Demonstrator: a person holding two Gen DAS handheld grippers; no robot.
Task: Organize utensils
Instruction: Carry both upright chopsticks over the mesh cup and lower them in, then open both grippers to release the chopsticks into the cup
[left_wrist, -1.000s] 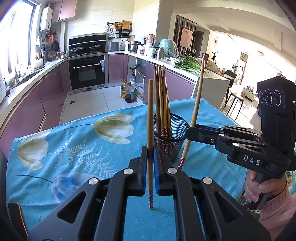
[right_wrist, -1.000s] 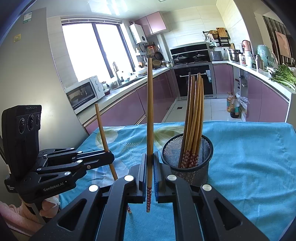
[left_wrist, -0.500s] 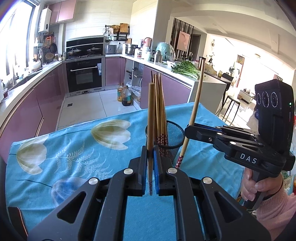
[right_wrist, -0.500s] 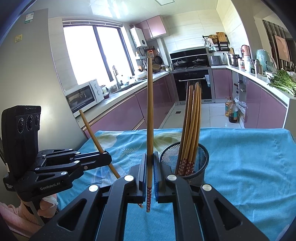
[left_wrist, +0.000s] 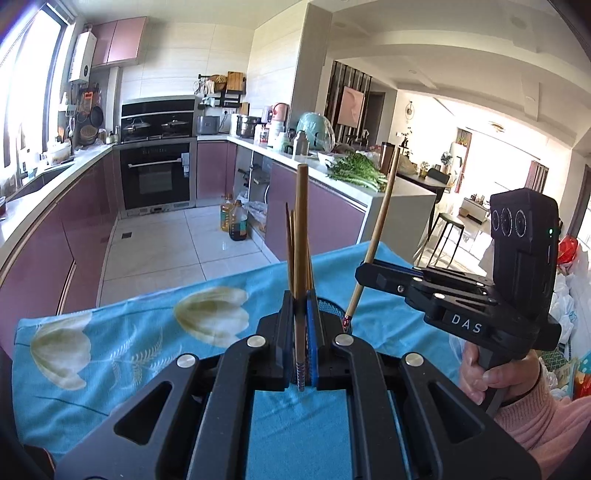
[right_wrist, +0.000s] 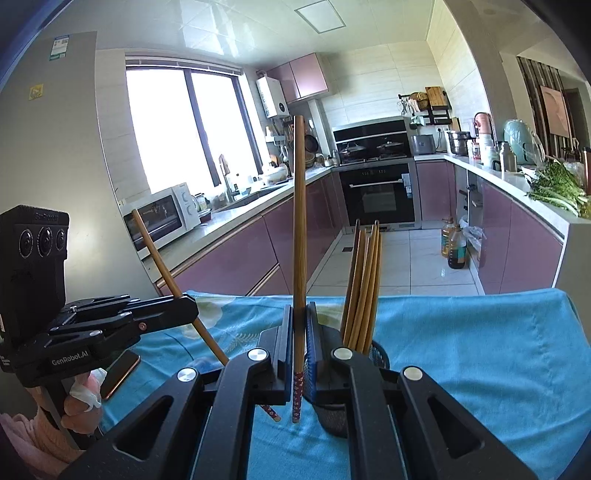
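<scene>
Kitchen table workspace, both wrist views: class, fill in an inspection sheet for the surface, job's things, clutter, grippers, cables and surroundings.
Surface: table under a blue floral cloth.
Job's things: black mesh holder with several chopsticks standing in it; one loose chopstick per gripper.
Clutter: phone lying flat at the cloth's edge.
Grippers: left gripper shut on a near-upright chopstick; right gripper shut on an upright chopstick.
Cables: nothing seen.
Surroundings: oven, microwave, greens on the counter, oil bottles on the floor.
</scene>
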